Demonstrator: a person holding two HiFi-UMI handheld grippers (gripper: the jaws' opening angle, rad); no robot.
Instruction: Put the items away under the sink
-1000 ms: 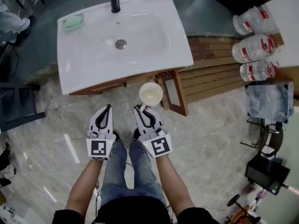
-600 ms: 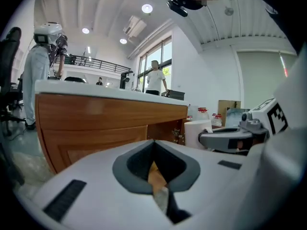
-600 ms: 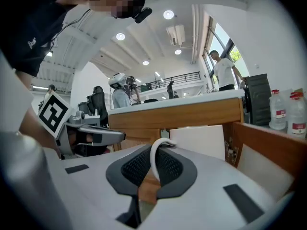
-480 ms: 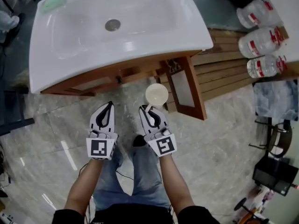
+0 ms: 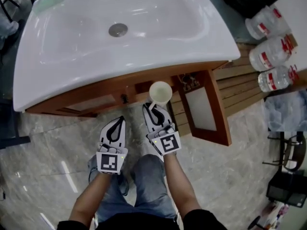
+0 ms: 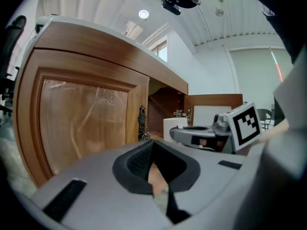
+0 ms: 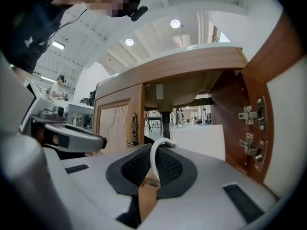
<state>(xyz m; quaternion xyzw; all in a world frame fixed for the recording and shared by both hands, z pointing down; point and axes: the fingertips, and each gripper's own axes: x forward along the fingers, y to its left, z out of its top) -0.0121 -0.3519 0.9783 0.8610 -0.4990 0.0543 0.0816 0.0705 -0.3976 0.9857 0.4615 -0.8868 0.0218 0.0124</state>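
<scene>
A white cup (image 5: 160,92) hangs in front of the open right half of the wooden cabinet (image 5: 144,83) under the white sink (image 5: 192,42). My right gripper (image 5: 153,109) is shut on the cup's thin handle (image 7: 159,153), and the cup's white body (image 7: 199,140) stands just beyond the jaws. My left gripper (image 5: 118,122) is shut with nothing in it, level with the closed left door (image 6: 81,123). The right gripper (image 6: 206,134) and the cup (image 6: 173,127) also show in the left gripper view. Inside the cabinet a dark drain pipe (image 7: 166,123) runs down.
The right cabinet door (image 5: 204,110) stands swung open, its hinges (image 7: 250,131) showing. Stacked wooden slats (image 5: 249,87) and three water bottles (image 5: 269,49) lie to the right. A green bar (image 5: 50,3) rests on the sink's far left corner. Marble floor (image 5: 43,143) lies underfoot.
The view has closed in on the cabinet. Both grippers have moved forward, and the cup in the right gripper has come up to the cabinet's open right side.
</scene>
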